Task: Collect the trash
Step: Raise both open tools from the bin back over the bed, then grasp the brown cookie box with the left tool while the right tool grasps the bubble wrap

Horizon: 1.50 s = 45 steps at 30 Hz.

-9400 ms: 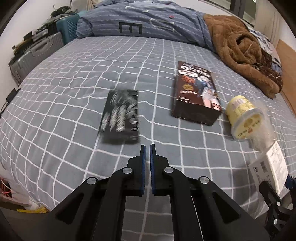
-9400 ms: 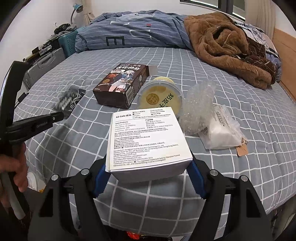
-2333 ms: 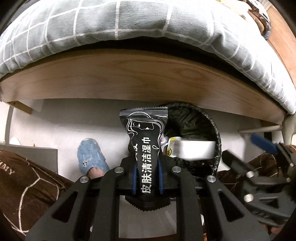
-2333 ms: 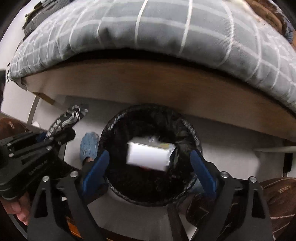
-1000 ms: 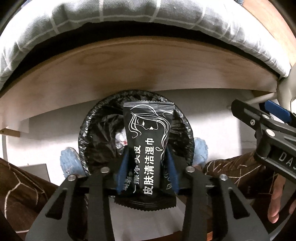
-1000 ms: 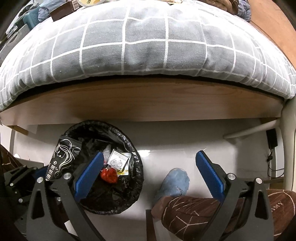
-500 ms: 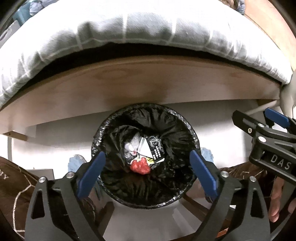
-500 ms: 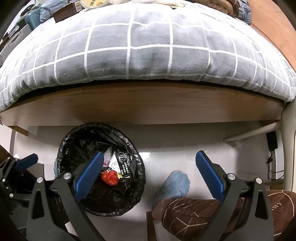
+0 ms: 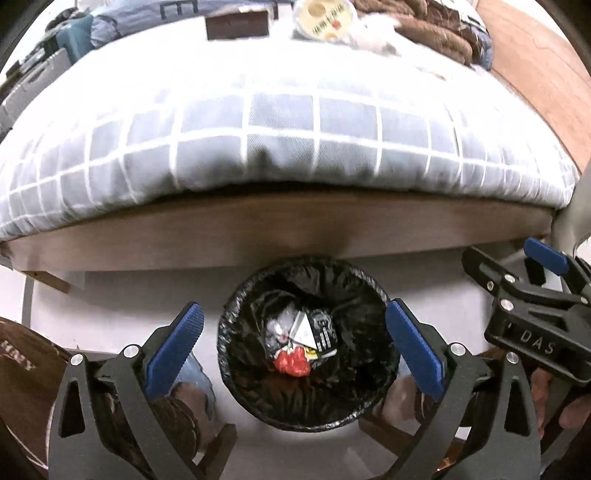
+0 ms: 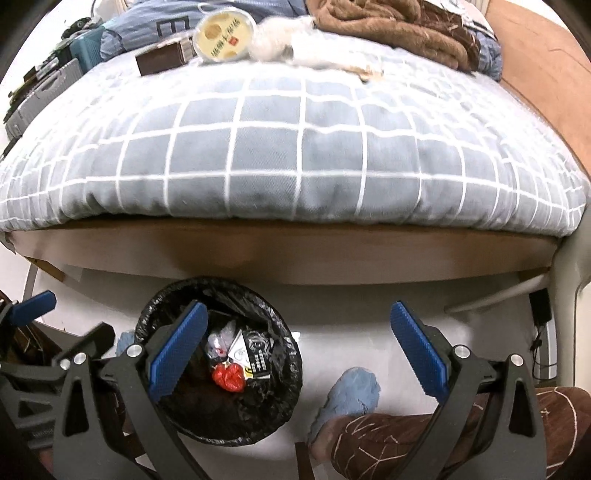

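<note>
Left gripper (image 9: 293, 343): hanging above the trash bin (image 9: 236, 354), jaws just having been opening, now spread at full width, nothing between the blue pads (image 9: 175, 341). Right gripper (image 10: 295, 358): jaws likewise standing wide apart, gripping nothing, pointing down at the pale floor (image 10: 351, 336) just beside the bin.

Trash bin: round, lined with a crinkled black bag, sitting on the floor close against the wooden bed frame (image 9: 258, 232). Lying inside, near the bottom: black wet-wipe packet (image 9: 323, 332), glossy, white line drawing and white lettering on its face, tilted against a white box (image 9: 303, 330) showing one pale corner. Touching these, a crumpled red scrap (image 9: 291, 365) and a bit of clear film (image 9: 277, 325).

Still lying on the grey checked bedspread (image 10: 295, 155), well apart from the bin: dark brown carton (image 10: 162, 59) lying flat, round yellow tub (image 10: 225, 35) tipped on its side with its lid facing the camera, bubble wrap (image 10: 275, 37) just beside the tub, white packet (image 10: 325, 59) further right, blurred.

Person's blue slipper (image 10: 351, 398) and brown patterned trouser leg (image 10: 424, 439) showing right of the bin.
</note>
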Motion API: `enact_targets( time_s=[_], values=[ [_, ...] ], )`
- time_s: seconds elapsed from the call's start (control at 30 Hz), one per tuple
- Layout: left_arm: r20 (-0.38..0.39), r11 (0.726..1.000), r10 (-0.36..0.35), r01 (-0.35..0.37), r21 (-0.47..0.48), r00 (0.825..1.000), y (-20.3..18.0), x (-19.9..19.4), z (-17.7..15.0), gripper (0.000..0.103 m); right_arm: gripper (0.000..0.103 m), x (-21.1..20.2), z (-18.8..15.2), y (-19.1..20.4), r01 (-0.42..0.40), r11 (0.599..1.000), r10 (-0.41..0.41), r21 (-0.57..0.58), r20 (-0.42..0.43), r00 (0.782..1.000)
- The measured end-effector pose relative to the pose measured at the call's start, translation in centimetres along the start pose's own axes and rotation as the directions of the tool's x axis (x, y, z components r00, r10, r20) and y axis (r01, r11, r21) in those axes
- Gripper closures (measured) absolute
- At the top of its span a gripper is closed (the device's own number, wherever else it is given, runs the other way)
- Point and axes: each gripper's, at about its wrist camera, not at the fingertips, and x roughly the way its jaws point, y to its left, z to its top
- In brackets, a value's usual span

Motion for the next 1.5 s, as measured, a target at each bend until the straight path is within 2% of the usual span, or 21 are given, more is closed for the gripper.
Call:
enact_targets(
  time_s=[0.2, 0.4, 0.57, 0.8, 1.1, 1.2, 1.5],
  values=[
    [0.068, 1.000, 0.001, -0.001, -0.013, 0.998, 0.7, -2.4, 1.4, 0.006, 0.008, -2.6, 1.2, 0.3, 0.015, 1.000, -0.014, -0.004, 0.084, 0.996],
    [0.113, 0.999, 0.001, 0.004, -0.036, 0.994, 1.6, -4.1, 2.9, 0.006, 0.008, -5.3, 2.6, -1.0, 0.016, 0.998, -0.028, 0.069, 0.184, 0.982],
    [0.148, 0.999, 0.006, 0.001, -0.048, 0.989, 2.2, -4.9, 4.9, 0.006, 0.008, -6.9, 4.8, -1.5, 0.010, 0.998, -0.027, 0.069, 0.242, 0.970],
    [0.196, 0.998, 0.022, -0.011, -0.059, 0.980, 2.8, -4.9, 8.9, 0.006, 0.008, -6.9, 8.5, -1.9, 0.003, 0.999, -0.018, 0.054, 0.281, 0.959],
    [0.225, 0.994, 0.033, -0.009, -0.111, 0.974, 4.3, -3.6, 14.0, 0.006, 0.011, -5.0, 12.2, -2.3, -0.007, 0.999, -0.008, 0.052, 0.282, 0.959],
    [0.223, 0.989, 0.007, 0.026, -0.143, 0.975, 4.9, -3.0, 15.7, 0.006, 0.011, -4.7, 13.0, -2.1, -0.017, 0.999, 0.003, 0.044, 0.289, 0.957],
    [0.275, 0.988, 0.072, -0.031, -0.152, 0.959, 5.7, -1.4, 22.0, 0.006, 0.014, -2.0, 17.6, -1.2, -0.030, 0.999, 0.023, 0.019, 0.296, 0.955]
  ],
)
